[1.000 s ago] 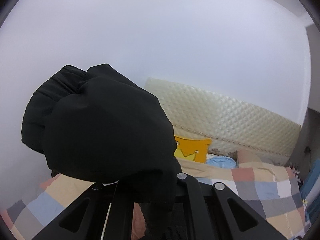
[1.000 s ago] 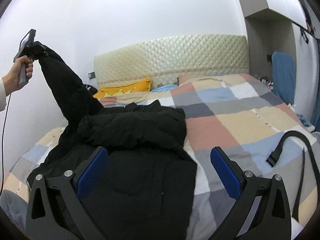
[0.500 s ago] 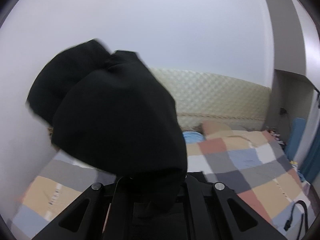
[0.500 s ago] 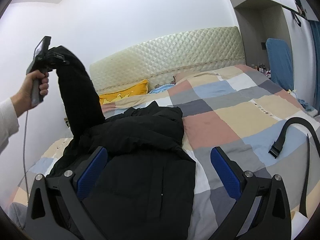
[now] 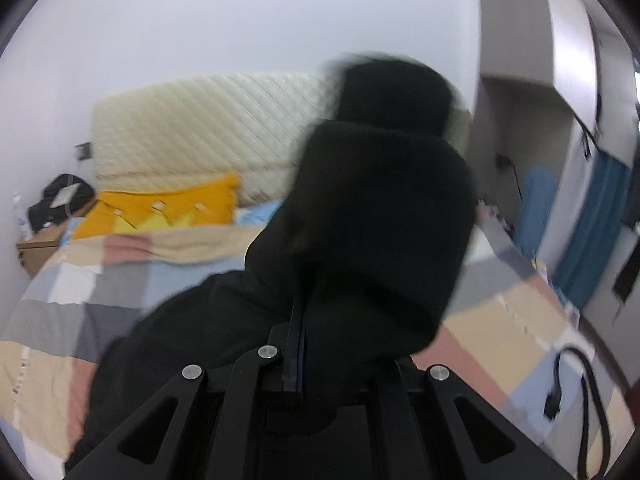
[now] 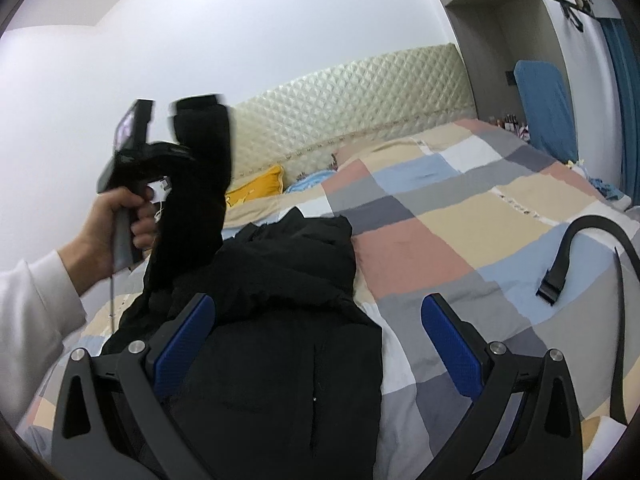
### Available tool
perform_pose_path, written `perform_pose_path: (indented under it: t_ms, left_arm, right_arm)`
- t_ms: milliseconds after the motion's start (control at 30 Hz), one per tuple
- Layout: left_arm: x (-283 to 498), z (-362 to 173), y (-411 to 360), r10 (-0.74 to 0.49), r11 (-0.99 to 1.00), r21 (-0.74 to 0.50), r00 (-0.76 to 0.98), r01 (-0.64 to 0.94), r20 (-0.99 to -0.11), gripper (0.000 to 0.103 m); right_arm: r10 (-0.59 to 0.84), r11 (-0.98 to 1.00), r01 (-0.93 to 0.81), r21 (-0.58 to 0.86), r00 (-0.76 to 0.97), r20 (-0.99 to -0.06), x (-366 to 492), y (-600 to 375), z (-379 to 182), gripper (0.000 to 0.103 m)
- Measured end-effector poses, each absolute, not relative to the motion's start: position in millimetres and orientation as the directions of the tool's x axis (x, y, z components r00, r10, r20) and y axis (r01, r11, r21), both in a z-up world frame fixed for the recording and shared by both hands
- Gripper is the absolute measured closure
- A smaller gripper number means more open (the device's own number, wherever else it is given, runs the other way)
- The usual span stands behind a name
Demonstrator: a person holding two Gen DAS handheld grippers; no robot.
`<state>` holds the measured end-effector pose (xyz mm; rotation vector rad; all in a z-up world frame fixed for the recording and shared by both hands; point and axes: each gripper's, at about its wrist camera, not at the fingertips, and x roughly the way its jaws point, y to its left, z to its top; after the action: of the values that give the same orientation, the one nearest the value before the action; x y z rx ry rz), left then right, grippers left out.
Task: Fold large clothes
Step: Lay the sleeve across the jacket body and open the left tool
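Note:
A large black padded jacket (image 6: 280, 320) lies on the checked bedspread (image 6: 460, 216). My left gripper (image 5: 298, 344) is shut on the jacket's black sleeve (image 5: 380, 220) and holds it up in the air; the sleeve's cuff flops over the fingers. In the right wrist view the left gripper (image 6: 160, 160) is at the left, above the jacket, with the sleeve (image 6: 196, 200) hanging from it. My right gripper (image 6: 320, 340) is open and empty, with blue pads (image 6: 184, 336) hovering just over the jacket's body.
A black strap with a buckle (image 6: 560, 264) lies on the bed at the right. A yellow pillow (image 5: 160, 208) and a quilted headboard (image 6: 360, 92) are at the far end. A bedside table (image 5: 40, 240) stands far left. Blue curtains (image 5: 588, 232) hang right.
My left gripper has swung the sleeve up and rightward, toward the jacket's middle, and now faces across the bed. My right gripper has edged forward over the jacket and stayed open.

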<state>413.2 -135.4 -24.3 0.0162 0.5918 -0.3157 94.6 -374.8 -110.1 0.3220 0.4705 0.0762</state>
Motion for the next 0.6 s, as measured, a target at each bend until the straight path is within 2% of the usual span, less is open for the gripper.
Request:
perform_pose_path:
  t_ms: [133, 400, 600]
  left_arm:
    - [415, -70, -172, -0.281, 0.937, -0.006, 0.744, 0.349, -0.607, 0.096]
    - [425, -158, -217, -0.250, 0.932, 0.017, 0.678, 0.361, -0.692, 0.096]
    - [416, -196, -229, -0.121, 0.937, 0.151, 0.700, 0.314, -0.703, 0.096]
  right_arm:
    - [0.129, 0.943, 0.026, 0.332, 0.891, -0.436, 98, -378, -115, 0.000]
    - [0.114, 0.930, 0.067, 0.363, 0.882, -0.456, 109, -389, -127, 0.000]
    - [0.117, 0.930, 0.072, 0.361, 0.873, -0.474, 116, -388, -134, 0.000]
